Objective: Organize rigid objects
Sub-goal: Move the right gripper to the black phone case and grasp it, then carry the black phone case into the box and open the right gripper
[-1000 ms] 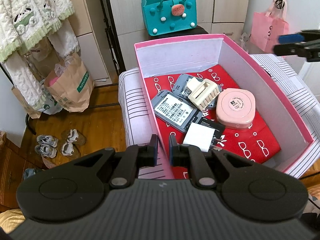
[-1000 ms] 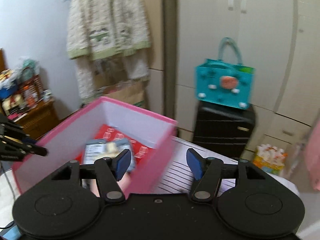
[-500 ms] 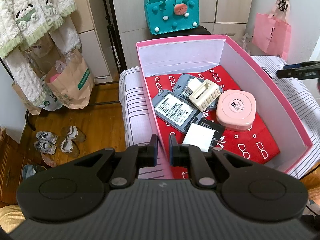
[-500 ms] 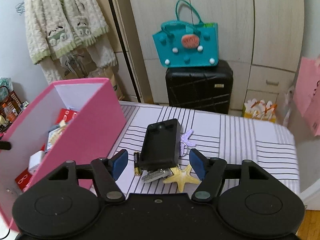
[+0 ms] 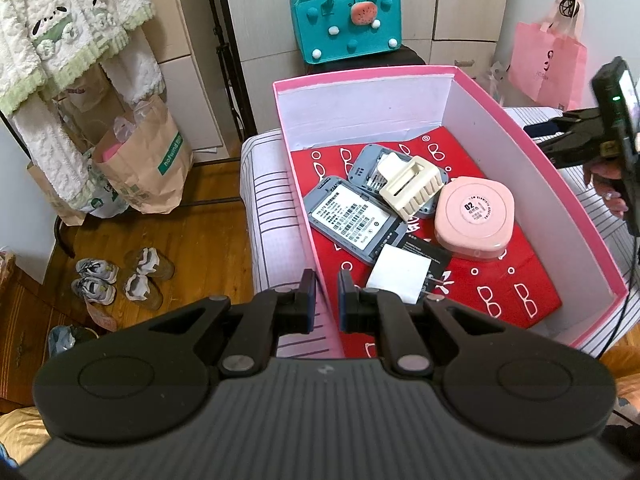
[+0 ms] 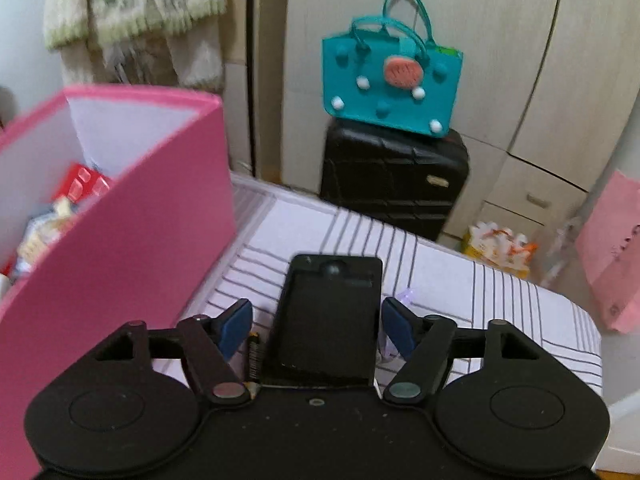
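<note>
A pink box stands on a striped surface; its outer wall shows in the right wrist view. Inside lie two grey devices, a cream holder, a pink round case, a black card and a white block. My left gripper is shut on the box's near left wall. My right gripper is open, its pads either side of a black flat case lying on the striped surface. It also shows at the right of the left wrist view.
A teal bag sits on a black suitcase by the cupboards. A battery and a pale purple item lie by the black case. Paper bags and shoes are on the wooden floor, left.
My right gripper swung away from the box to the striped surface and came down around the black case. My left gripper stayed shut on the box wall.
</note>
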